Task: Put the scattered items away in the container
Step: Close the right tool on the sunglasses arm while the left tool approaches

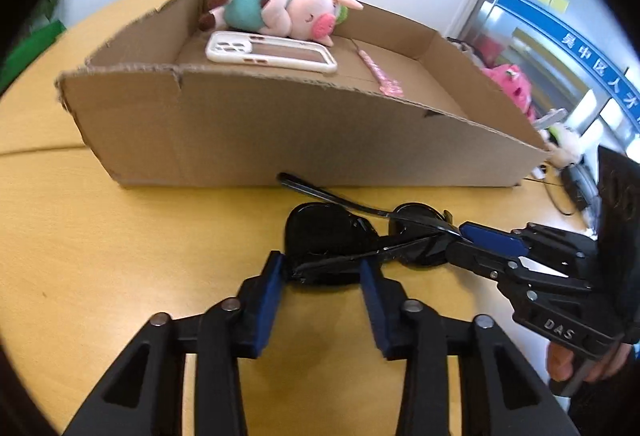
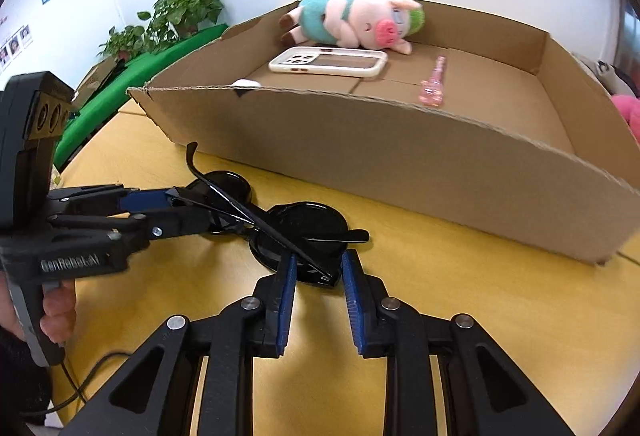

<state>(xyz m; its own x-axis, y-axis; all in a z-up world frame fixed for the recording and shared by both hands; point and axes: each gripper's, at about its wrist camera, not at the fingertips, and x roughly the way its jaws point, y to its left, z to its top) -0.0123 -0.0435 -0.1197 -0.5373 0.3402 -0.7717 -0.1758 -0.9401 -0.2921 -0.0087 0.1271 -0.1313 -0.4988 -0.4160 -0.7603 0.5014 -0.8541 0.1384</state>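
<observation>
Left gripper (image 1: 322, 270) stands apart, straddling one end of the sunglasses (image 1: 332, 236); right gripper (image 2: 319, 268) likewise apart at the other. Sunglasses lie on worktop (image 1: 120, 236) beside cardboard box (image 1: 280, 140). Advise closing on frame, not loose temple arms, before lifting over wall.

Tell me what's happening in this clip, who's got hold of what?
A person with a claw in each hand is working on black sunglasses that lie on the yellow table in front of a cardboard box. The left claw and right claw are both open, each straddling one end of the glasses; neither is clamped. Already in the box: a plush pig, a white phone case and a small pink item.
</observation>
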